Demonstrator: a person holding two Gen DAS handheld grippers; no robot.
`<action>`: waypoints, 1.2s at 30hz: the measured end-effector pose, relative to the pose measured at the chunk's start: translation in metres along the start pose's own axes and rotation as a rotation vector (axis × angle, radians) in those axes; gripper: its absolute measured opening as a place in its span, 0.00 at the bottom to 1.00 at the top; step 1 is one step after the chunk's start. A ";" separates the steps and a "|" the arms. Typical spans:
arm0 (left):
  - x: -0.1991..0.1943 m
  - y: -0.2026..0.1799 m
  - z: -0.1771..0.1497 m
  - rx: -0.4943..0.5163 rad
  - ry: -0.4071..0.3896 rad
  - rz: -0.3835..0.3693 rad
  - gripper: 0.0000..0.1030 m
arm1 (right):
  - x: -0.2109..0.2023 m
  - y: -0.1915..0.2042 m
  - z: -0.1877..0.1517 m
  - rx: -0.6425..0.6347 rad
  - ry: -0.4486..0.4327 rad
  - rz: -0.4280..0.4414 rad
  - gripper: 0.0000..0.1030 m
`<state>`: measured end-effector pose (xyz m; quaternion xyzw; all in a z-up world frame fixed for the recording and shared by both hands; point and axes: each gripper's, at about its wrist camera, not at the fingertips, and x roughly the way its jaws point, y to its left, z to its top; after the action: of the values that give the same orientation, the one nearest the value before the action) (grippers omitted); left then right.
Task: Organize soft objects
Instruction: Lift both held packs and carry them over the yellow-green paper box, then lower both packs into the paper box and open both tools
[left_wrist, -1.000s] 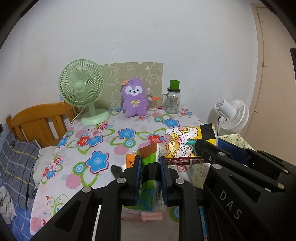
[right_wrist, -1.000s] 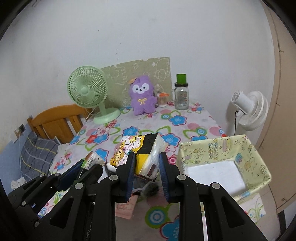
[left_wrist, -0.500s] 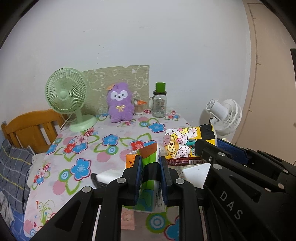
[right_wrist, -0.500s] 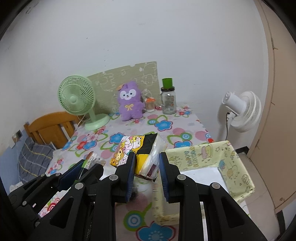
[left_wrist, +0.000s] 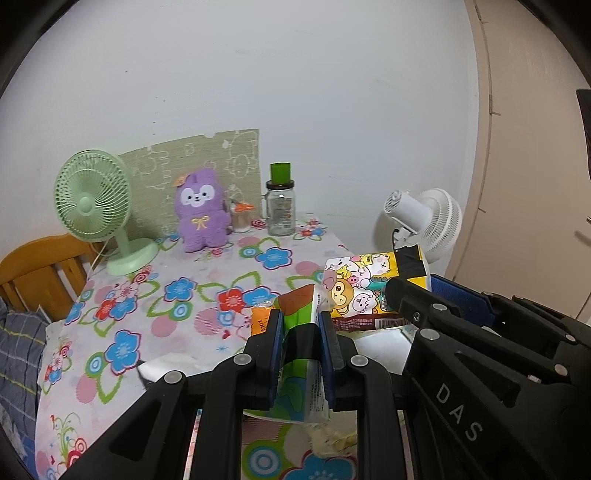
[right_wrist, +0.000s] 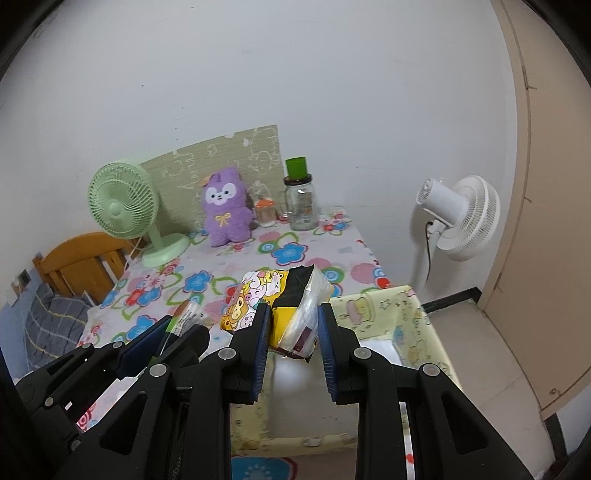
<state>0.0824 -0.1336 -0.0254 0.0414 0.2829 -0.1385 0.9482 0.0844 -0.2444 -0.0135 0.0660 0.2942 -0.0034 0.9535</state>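
1. The left claw (left_wrist: 301, 334) is clamped on a green tissue pack (left_wrist: 299, 321), its blue pads pressed against both sides; the pack hangs in the air above the near edge of the table (left_wrist: 207, 273).
2. The right claw (right_wrist: 291, 325) is clamped on a yellow cartoon tissue pack (right_wrist: 280, 295), gripped at its black-and-yellow end, with the printed animal faces pointing away toward the table.
3. The two claws sit side by side, each visible in the other's view, and the two packs are close together.
4. Beneath the right claw stands a pale yellow fabric bin (right_wrist: 388, 306) with cartoon prints, its mouth open upward and its white bottom visible; the yellow pack hangs over its near-left part.
5. The table carries a flowered cloth. Along its far edge, against the wall, stand a green desk fan (left_wrist: 92, 199), a purple plush toy (left_wrist: 201, 214), a small orange-lidded container (left_wrist: 240, 218) and a glass jar with a green cap (left_wrist: 280, 206).
6. A white standing fan (right_wrist: 458, 218) is right of the table, beside a beige door.
7. A wooden headboard (left_wrist: 33, 273) and grey plaid bedding lie to the table's left.
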 end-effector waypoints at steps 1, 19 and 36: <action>0.002 -0.004 0.001 0.003 0.001 -0.004 0.16 | 0.001 -0.004 0.001 0.001 0.000 -0.004 0.28; 0.055 -0.053 -0.006 0.009 0.088 -0.069 0.17 | 0.039 -0.063 -0.007 0.027 0.069 -0.040 0.28; 0.095 -0.055 -0.020 0.000 0.199 -0.012 0.60 | 0.088 -0.078 -0.017 0.027 0.177 0.004 0.29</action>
<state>0.1319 -0.2055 -0.0942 0.0534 0.3757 -0.1393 0.9147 0.1440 -0.3169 -0.0868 0.0796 0.3769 0.0003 0.9228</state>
